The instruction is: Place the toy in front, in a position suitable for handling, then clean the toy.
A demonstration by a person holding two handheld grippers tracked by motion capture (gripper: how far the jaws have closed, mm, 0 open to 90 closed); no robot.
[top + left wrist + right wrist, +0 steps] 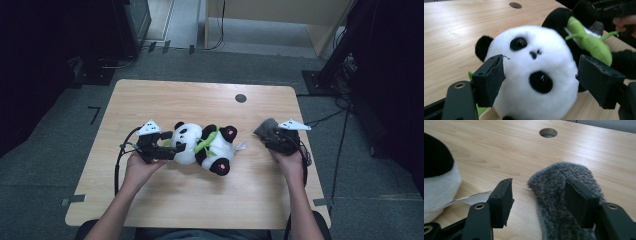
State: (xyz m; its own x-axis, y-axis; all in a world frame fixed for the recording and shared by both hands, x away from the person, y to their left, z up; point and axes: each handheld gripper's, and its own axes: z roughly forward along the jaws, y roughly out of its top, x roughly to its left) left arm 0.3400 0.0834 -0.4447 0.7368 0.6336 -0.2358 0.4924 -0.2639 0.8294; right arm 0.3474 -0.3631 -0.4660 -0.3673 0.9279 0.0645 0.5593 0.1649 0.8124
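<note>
Nearby, lying on its side in the middle of the table: a plush panda, with the spread-apart left gripper around its round white head, not squeezing. Soft, light and squashy, not easy to break; best to pinch across the head or fat body, not the thin green leaf. Farther right, resting against one pad of the spread-apart right gripper, not pinched: a fuzzy grey piece, floppy and light.

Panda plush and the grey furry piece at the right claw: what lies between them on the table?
In the high view, only the panda plush's white tag and bare table separate it from the grey furry piece.
</note>
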